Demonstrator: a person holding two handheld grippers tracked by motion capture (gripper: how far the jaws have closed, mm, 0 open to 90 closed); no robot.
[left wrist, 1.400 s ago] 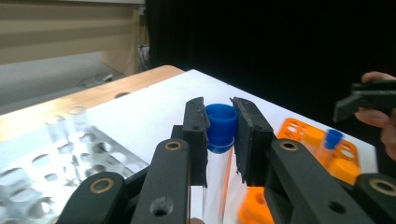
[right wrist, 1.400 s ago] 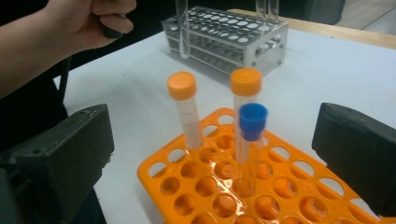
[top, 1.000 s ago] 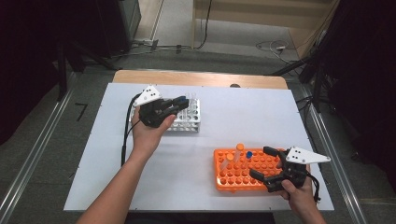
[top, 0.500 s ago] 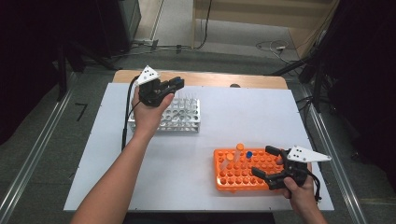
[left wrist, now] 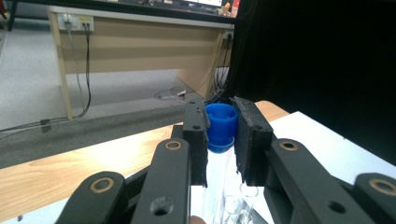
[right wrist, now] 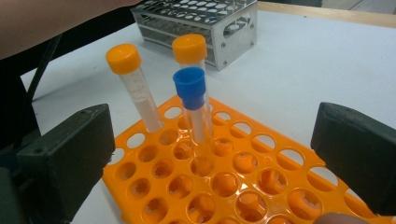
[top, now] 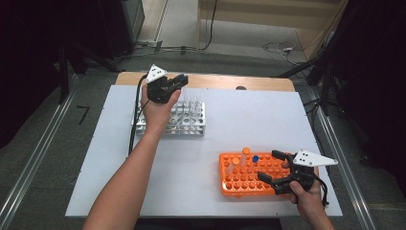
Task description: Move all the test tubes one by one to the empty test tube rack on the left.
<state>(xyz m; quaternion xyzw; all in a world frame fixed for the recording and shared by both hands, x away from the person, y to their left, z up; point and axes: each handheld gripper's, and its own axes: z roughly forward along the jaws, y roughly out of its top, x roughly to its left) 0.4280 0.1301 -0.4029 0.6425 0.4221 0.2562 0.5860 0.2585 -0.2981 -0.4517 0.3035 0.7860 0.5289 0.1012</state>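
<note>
My left gripper (top: 178, 81) hovers over the far left corner of the metal tube rack (top: 189, 120), held in a hand. In the left gripper view its jaws (left wrist: 219, 111) are shut on the blue cap of a clear tube (left wrist: 220, 122), which hangs down between them. My right gripper (top: 268, 165) rests at the right end of the orange rack (top: 239, 181), its jaws wide open around nothing. The orange rack (right wrist: 243, 186) holds two orange-capped tubes (right wrist: 123, 58) (right wrist: 189, 48) and a blue-capped one (right wrist: 190, 84).
The white tabletop (top: 239, 115) ends in a wooden strip (top: 215, 81) at the far side. A black cable (top: 135, 120) trails from the left gripper along the metal rack's left end. The metal rack (right wrist: 219, 23) stands beyond the orange one.
My left hand has carried the blue-capped tube away from me, from above the metal rack's middle to its far left corner. The right gripper has stayed put.
</note>
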